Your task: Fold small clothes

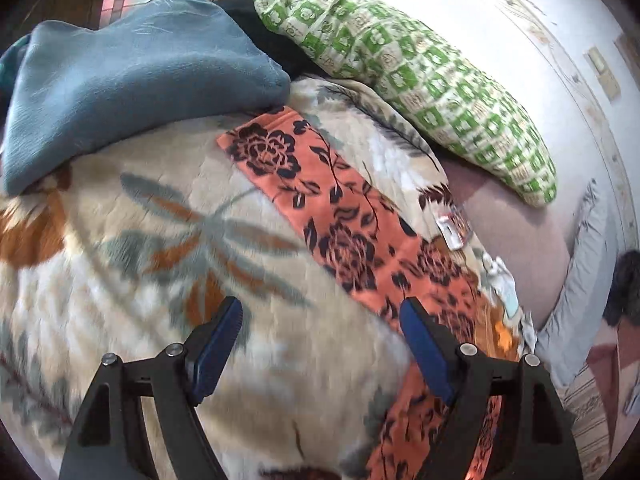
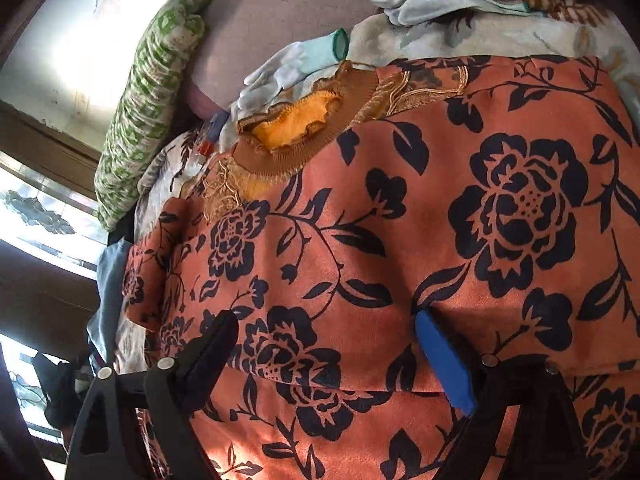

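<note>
An orange top with black flowers (image 2: 400, 208) lies spread on the bed, its ribbed brown collar (image 2: 296, 148) with yellow lining towards the far side. In the left wrist view one long sleeve (image 1: 320, 200) of it stretches flat across the leaf-patterned blanket (image 1: 160, 232). My left gripper (image 1: 320, 312) hangs open above the blanket, its right fingertip at the sleeve's edge, nothing between the pads. My right gripper (image 2: 326, 324) stands open low over the top's body, the cloth lying under both fingers, not pinched.
A folded blue blanket (image 1: 132, 72) and a green checked pillow (image 1: 400, 68) lie at the far side of the bed. White gloves (image 2: 296, 64) and a small packet (image 1: 452, 224) sit near the collar. A window (image 2: 44, 208) is at the left.
</note>
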`<state>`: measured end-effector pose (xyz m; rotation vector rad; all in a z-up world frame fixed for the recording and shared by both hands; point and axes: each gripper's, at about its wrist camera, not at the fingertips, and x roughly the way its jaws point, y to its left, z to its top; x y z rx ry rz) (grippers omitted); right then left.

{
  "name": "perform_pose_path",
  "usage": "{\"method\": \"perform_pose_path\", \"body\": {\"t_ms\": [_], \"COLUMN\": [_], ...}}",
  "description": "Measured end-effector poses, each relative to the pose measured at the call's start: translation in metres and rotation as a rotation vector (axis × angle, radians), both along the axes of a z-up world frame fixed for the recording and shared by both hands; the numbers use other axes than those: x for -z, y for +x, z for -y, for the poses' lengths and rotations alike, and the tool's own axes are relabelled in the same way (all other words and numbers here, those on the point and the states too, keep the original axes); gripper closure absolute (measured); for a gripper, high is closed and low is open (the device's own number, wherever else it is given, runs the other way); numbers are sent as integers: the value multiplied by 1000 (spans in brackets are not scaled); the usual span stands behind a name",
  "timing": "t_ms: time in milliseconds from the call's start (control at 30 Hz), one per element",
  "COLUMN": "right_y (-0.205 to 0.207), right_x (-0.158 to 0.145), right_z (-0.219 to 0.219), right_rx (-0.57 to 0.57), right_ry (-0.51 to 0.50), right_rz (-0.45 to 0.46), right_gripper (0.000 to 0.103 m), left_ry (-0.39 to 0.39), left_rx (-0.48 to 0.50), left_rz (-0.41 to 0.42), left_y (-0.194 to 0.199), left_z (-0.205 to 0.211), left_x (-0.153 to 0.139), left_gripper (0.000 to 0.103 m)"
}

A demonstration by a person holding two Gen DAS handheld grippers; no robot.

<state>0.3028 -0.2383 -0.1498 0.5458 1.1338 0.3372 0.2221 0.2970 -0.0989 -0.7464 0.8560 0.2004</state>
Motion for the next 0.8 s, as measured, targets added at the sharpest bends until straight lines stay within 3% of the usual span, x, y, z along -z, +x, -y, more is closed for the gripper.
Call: {"method": "perform_pose_path", "body": {"t_ms": [133,267,333,367,400,433,567,633,733,800], "right_y": [2,-1,-2,-2,-2,-2,-3,-3,-2,0], "right_x": [2,3,4,4,4,4,3,3,2,2], "right_z": [-4,-9,-8,-8,-7,-6,-7,-7,-5,-4], "right_rx": [-1,-10,-10,-12,-10,-7,-10,-7,-7,-5], "right_ry": [-3,-7,1,6,12,18,5,7,17,24], "right_rz": [0,19,20,20,20,19,24,24,16,8], "right_gripper": [6,5,5,5,5,5,4,4,4,4], "left_ry": [-94,-193,-197,-193,-183,-163,-98,-36,106,190], "left_rx": [-106,-206,-226,-227,-214,-203,-200,-189,-103,-13], "left_rz": [-20,-41,-35,-33,-38,-69,-118,-100,12,129], "left_y": [52,72,78,81,85,91,98,95,85,76], "left_z": [-46,-77,-80,-81,-82,-83,-77,-68,-33,4], "left_x": [20,46,45,43,42,42,38,19,-37,-89], "left_gripper": [22,23,23,37,78,99,100,101,101,101]}}
